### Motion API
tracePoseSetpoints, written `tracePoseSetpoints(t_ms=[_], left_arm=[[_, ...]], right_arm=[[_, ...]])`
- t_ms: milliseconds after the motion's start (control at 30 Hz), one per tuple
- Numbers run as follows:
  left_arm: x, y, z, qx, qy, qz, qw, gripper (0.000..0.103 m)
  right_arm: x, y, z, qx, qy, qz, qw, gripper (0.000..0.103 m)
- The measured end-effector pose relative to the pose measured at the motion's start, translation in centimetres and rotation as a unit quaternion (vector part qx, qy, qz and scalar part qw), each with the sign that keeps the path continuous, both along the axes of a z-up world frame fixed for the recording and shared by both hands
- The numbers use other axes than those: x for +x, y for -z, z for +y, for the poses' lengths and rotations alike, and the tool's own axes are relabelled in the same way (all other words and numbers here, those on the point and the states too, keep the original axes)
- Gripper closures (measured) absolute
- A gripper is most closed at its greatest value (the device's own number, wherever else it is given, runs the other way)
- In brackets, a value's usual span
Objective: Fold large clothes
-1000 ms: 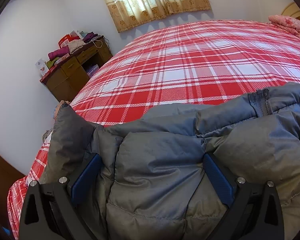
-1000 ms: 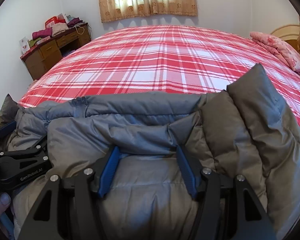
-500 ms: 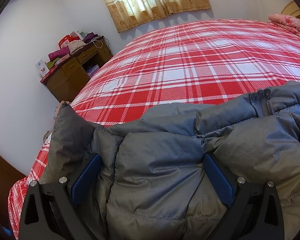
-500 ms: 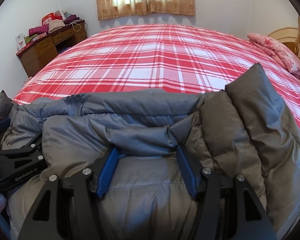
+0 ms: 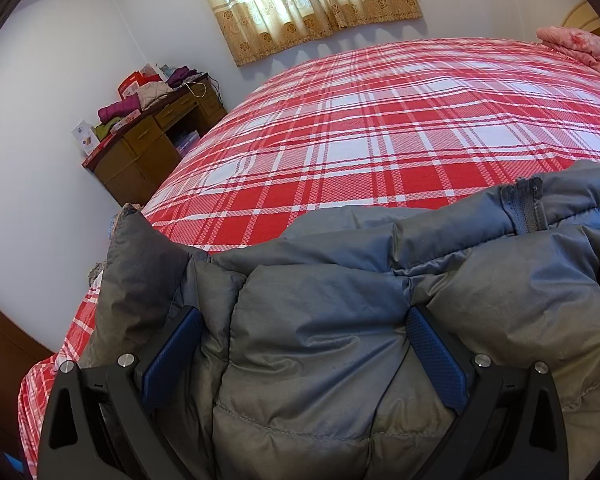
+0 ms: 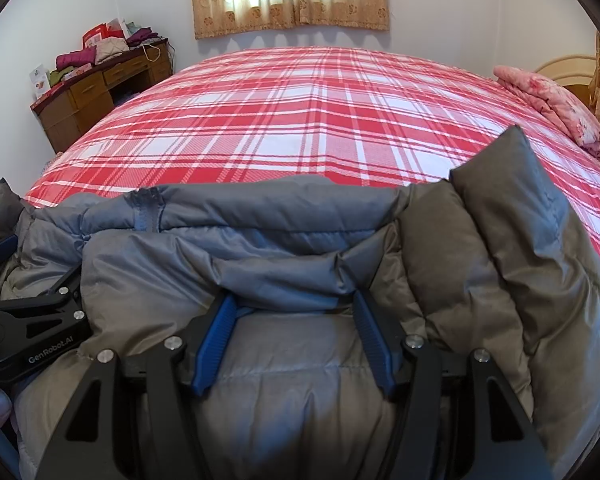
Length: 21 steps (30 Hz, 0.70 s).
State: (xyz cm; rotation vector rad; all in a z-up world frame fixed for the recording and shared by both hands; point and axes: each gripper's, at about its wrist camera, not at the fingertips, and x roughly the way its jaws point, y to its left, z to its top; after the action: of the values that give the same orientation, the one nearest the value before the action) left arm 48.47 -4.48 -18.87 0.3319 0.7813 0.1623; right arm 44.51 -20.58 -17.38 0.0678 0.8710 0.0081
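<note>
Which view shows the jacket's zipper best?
Left wrist: the zipper sits sharp on the grey puffer jacket, teeth visible. Right wrist shows the same zipper smaller, left of centre, teeth blurred.

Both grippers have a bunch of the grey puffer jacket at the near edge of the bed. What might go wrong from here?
1. The slippery padded jacket could slide out of the right gripper, whose jaws hold only a narrow bunched ridge.
2. The left gripper spans a puffy panel; trapped air may make the fold spring open.
3. The jacket sits at the plaid bed edge and may slide off.
</note>
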Motion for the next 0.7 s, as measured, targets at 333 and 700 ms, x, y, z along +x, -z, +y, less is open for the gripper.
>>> tracePoseSetpoints(t_ms=[333, 700], left_arm=[[0.0, 0.1, -0.2, 0.004, 0.000, 0.001, 1.0000, 0.001], [-7.5, -7.8, 5.0, -0.017, 0.005, -0.081, 0.9966, 0.001]], right_arm=[[0.1, 0.1, 0.2, -0.003, 0.000, 0.001, 1.000, 0.040], [-2.4, -4.2, 3.1, -0.003, -0.020, -0.030, 0.999, 0.031]])
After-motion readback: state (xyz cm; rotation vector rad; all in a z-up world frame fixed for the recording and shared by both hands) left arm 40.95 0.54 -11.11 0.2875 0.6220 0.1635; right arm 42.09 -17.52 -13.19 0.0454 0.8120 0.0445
